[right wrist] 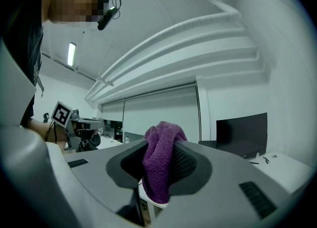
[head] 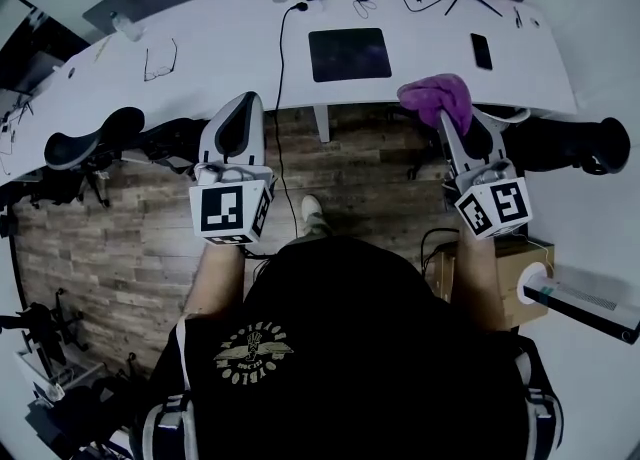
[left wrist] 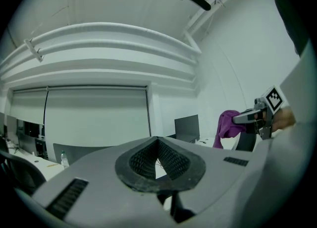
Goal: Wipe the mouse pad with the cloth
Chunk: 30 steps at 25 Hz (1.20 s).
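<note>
Pinching the purple cloth (head: 437, 98), the right tool (right wrist: 159, 147) hovers near the mouse pad (head: 349, 54); left tool (left wrist: 157, 142) pressed together.

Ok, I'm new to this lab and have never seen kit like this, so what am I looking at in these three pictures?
No robot here: a person stands at a white desk with a two-jaw gripper in each hand. The head view looks down from a camera on the person's head; the other two cameras ride on the grippers and look along their jaws. The left gripper is shut on nothing. The right gripper pinches a purple cloth, not yet on the black mouse pad. A phone and glasses also lie on the desk.
</note>
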{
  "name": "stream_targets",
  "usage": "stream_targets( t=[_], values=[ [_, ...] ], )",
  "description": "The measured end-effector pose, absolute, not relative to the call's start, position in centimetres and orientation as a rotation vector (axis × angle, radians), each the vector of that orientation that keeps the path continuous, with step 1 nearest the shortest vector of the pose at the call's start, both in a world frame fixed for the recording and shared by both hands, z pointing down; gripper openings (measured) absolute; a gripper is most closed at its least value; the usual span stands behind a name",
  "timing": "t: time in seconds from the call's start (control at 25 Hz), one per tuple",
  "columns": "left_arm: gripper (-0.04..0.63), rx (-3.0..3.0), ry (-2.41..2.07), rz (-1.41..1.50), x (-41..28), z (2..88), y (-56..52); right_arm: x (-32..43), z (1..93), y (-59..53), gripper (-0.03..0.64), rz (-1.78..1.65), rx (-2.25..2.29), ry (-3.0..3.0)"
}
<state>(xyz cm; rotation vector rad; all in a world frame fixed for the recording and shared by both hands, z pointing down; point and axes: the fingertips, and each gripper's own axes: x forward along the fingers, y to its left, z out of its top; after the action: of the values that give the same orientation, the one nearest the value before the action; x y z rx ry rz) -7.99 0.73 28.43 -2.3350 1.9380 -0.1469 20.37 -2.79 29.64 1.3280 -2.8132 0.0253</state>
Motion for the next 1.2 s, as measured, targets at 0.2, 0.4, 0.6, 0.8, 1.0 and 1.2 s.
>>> stream_targets(
  t=[0.2,0.4,0.6,0.8,1.0,1.2],
  values=[
    [0.002,-2.361,1.93,-0.145,-9.5,28.9,-2.6,18.8,30.1,-5.5,0.1,0.038,1.327,-2.788],
    [0.002,-2.397,1.893,-0.127,-10.9,28.6,-6.0,16.9,29.6,-8.0,0.101,0.022,1.333,-2.758],
    [0.002,-2.447,1.83,-0.102,-12.0,28.7,-9.1,15.3,28.6,-10.3,0.101,-0.013,1.364,-2.72],
    [0.002,-2.481,1.786,-0.083,-13.9,28.7,-11.7,13.0,28.2,-12.4,0.1,-0.019,1.394,-2.706],
    [0.002,-2.492,1.777,-0.076,-14.9,28.7,-12.8,12.0,28.1,-12.9,0.101,0.0,1.412,-2.712],
    [0.002,-2.497,1.796,-0.076,-15.8,29.4,-14.0,11.5,28.4,-14.5,0.101,0.012,1.424,-2.713]
  ],
)
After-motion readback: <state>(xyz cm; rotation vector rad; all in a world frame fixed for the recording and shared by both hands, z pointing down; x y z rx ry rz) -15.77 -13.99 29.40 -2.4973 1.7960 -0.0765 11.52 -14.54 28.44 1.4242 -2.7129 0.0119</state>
